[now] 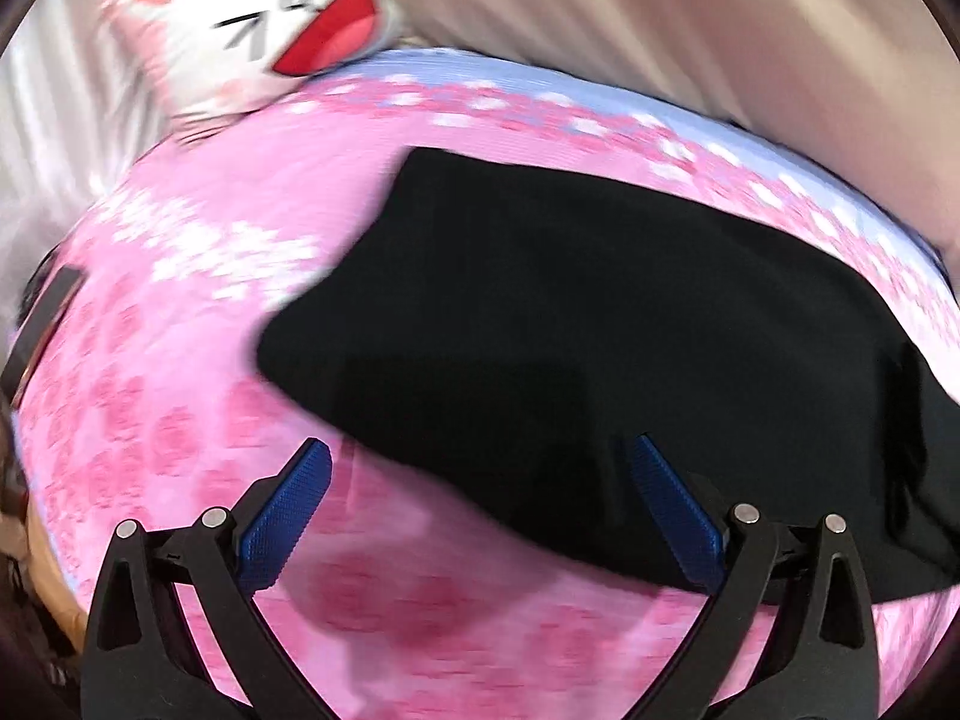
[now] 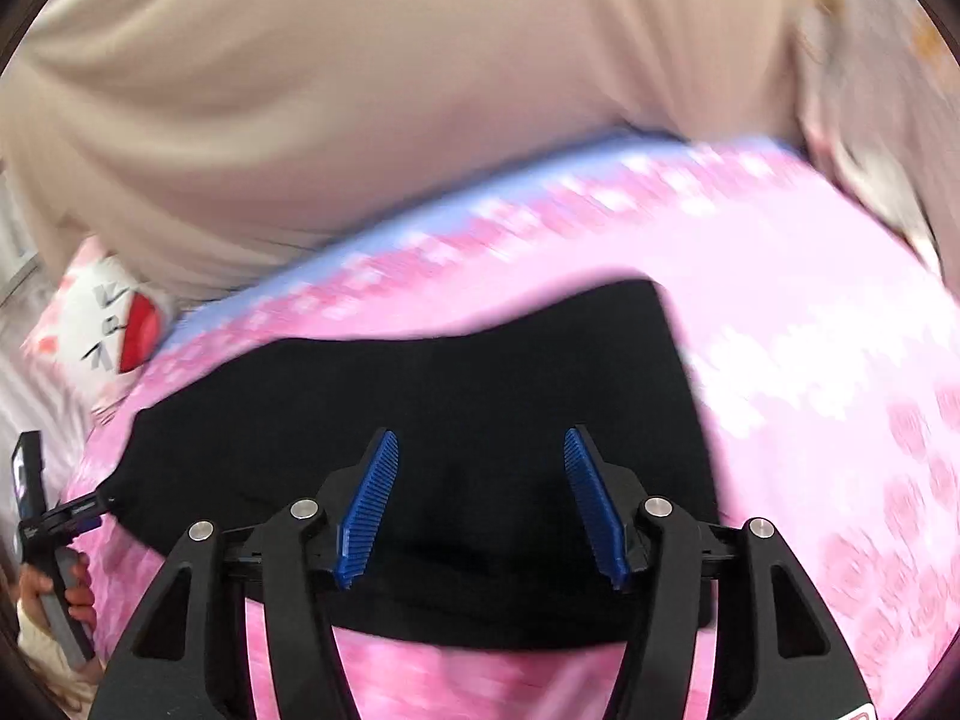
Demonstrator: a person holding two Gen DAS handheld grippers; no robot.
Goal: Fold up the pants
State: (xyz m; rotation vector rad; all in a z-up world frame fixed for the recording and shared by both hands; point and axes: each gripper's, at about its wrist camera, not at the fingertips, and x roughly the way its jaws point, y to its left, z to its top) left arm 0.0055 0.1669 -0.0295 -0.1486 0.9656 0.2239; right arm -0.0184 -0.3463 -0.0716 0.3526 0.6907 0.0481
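Observation:
Black pants (image 1: 570, 330) lie folded into a compact block on a pink floral bedspread (image 1: 180, 330). My left gripper (image 1: 480, 450) is open and empty, hovering over the pants' near left edge. In the right wrist view the pants (image 2: 450, 378) fill the middle, and my right gripper (image 2: 480, 441) is open and empty above their near part. The other hand-held gripper (image 2: 36, 498) shows at the far left, held by a hand. Both views are motion-blurred.
A white cat-face pillow (image 1: 258, 42) lies at the bed's far left, also in the right wrist view (image 2: 114, 330). A beige curtain or cover (image 2: 390, 90) hangs behind the bed. The bedspread has a blue band (image 1: 480, 69) at its far edge.

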